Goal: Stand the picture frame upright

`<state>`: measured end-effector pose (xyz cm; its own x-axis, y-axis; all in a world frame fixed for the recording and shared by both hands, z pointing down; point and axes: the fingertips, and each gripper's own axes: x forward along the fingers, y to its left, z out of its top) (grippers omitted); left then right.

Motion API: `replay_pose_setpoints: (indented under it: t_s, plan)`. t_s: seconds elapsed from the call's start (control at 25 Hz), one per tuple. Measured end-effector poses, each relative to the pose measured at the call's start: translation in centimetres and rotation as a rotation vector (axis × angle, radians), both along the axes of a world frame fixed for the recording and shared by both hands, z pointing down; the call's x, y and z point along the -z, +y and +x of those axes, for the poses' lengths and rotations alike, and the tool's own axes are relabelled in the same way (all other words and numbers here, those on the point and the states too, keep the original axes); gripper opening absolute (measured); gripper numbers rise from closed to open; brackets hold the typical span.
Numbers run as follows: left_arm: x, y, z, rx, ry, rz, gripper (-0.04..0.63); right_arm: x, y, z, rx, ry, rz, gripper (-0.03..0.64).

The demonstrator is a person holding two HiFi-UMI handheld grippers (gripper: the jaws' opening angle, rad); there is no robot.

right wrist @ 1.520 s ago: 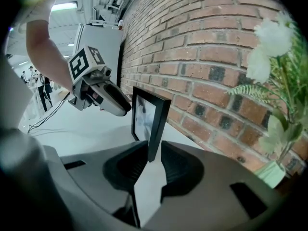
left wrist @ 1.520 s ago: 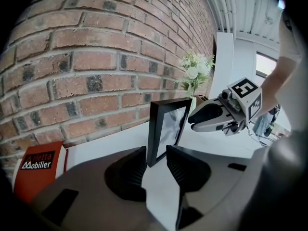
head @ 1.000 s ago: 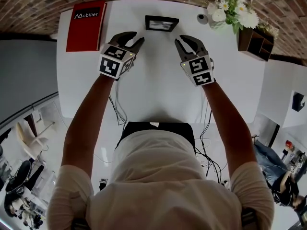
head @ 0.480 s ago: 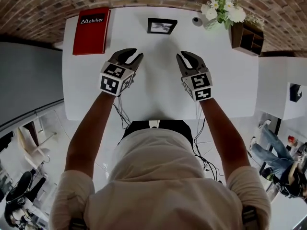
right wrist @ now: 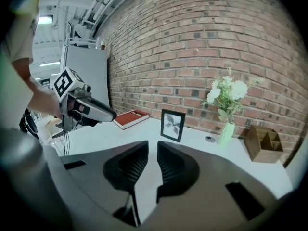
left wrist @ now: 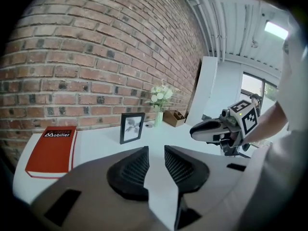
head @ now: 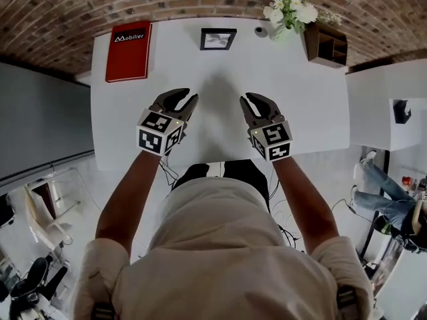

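The black picture frame point(head: 218, 39) stands upright at the back of the white table point(head: 220, 122), facing me; it also shows in the left gripper view point(left wrist: 132, 127) and the right gripper view point(right wrist: 173, 125). My left gripper point(head: 182, 99) hovers over the table's near half, well short of the frame. Its jaws point(left wrist: 156, 151) have just been closing, but a gap still shows and nothing is between them. My right gripper point(head: 251, 101) is level with it on the right, and its jaws point(right wrist: 153, 147) stand a little apart and empty.
A red book point(head: 129, 51) lies flat at the back left. A vase of white flowers point(head: 287, 12), a small round object point(head: 260, 30) and a wooden organizer point(head: 325, 44) sit at the back right, against the brick wall.
Both grippers have drawn back from the frame toward the table's near edge. The left jaws have narrowed. The frame stays upright in place.
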<state>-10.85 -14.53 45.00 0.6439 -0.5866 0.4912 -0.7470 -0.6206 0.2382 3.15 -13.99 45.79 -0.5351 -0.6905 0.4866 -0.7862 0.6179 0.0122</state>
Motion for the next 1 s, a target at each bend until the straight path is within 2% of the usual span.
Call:
replay_pose_setpoints:
  t_s: [0.48,0.76,1.0]
  plan:
    - [4.4,8.1,1.8,0.030,0.065,-0.033,0.035,4.7,7.1,0.8,0.060,-0.099,-0.030,0.041]
    - [5.8,11.6,4.4,-0.006,0.106,-0.070,0.008,6.9,10.0,1.7,0.083,-0.139,-0.033,0.040]
    - [6.8,13.7,5.0,-0.042,0.115,-0.056,-0.003,7.5,11.6,1.6,0.093,-0.144,-0.009,0.031]
